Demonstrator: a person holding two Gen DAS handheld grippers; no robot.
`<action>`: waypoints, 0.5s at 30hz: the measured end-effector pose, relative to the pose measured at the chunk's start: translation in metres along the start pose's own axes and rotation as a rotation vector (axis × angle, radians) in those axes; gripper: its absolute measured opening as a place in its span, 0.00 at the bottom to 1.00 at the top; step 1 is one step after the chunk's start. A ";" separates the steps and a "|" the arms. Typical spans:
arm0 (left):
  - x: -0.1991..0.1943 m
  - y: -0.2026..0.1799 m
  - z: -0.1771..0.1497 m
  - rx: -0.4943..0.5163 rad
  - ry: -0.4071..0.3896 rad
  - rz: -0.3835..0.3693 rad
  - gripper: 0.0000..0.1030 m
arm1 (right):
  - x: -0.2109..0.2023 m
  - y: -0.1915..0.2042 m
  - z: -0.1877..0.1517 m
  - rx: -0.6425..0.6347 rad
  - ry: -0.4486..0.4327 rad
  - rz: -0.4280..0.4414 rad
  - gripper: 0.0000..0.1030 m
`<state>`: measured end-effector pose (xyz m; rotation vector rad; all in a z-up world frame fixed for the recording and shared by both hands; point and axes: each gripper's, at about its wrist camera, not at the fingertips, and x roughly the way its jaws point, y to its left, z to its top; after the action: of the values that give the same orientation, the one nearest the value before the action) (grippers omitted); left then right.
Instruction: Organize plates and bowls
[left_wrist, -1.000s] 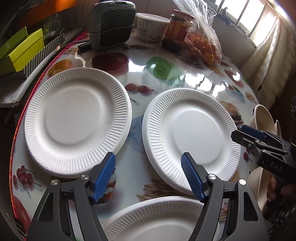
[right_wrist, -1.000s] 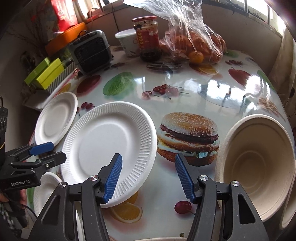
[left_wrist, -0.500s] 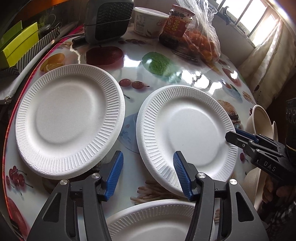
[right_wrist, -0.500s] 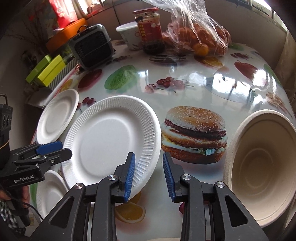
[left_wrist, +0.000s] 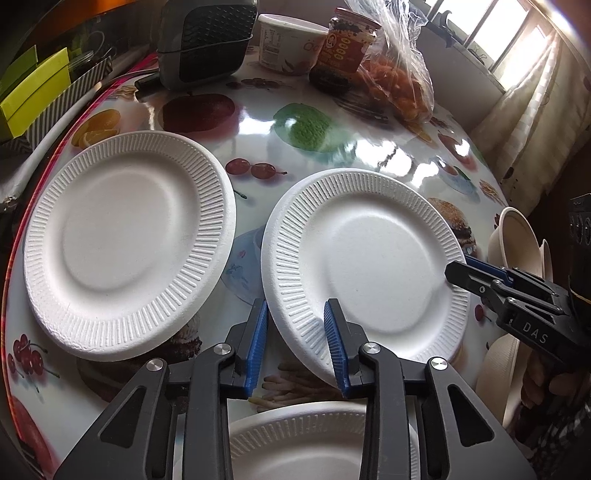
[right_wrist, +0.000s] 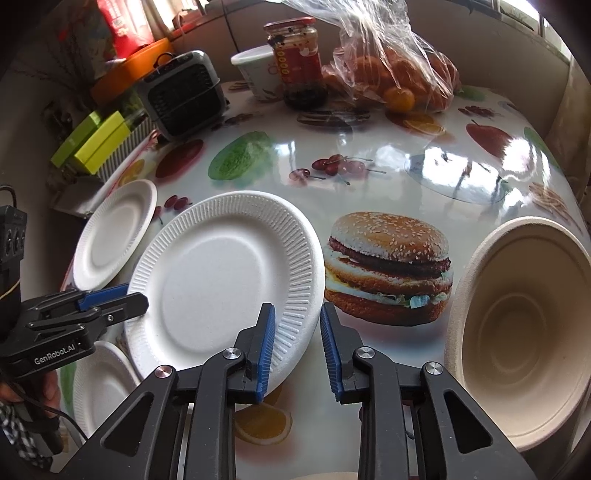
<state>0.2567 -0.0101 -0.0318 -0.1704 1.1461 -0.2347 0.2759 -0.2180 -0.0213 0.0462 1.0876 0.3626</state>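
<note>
Fingers (left_wrist: 256, 343) of our left gripper (left_wrist: 295, 345), just now closing, pinch the left rim of the middle plate (left_wrist: 369, 266); our right gripper (right_wrist: 297, 347) clenches its opposite rim. Across the table (left_wrist: 332, 147), another plate (left_wrist: 122, 236) lies just left, nearer our left hand.

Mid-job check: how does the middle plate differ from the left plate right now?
The middle plate has the left gripper, its jaws just closing, and the right gripper on its rim; the left plate is untouched. The middle plate looks tipped, with its near edge raised; the left plate lies flat on the table. Both are white with ribbed rims.
</note>
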 end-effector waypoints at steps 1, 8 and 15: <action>0.000 0.001 0.000 -0.002 0.000 -0.001 0.30 | 0.000 0.000 0.000 0.001 0.000 -0.001 0.24; -0.004 0.001 0.000 -0.004 -0.013 -0.003 0.30 | -0.004 -0.001 -0.001 0.002 -0.012 -0.002 0.24; -0.020 0.000 -0.002 -0.003 -0.045 -0.005 0.30 | -0.015 0.004 -0.003 -0.004 -0.034 0.002 0.24</action>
<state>0.2473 -0.0050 -0.0153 -0.1804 1.1012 -0.2327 0.2662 -0.2197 -0.0090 0.0501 1.0530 0.3650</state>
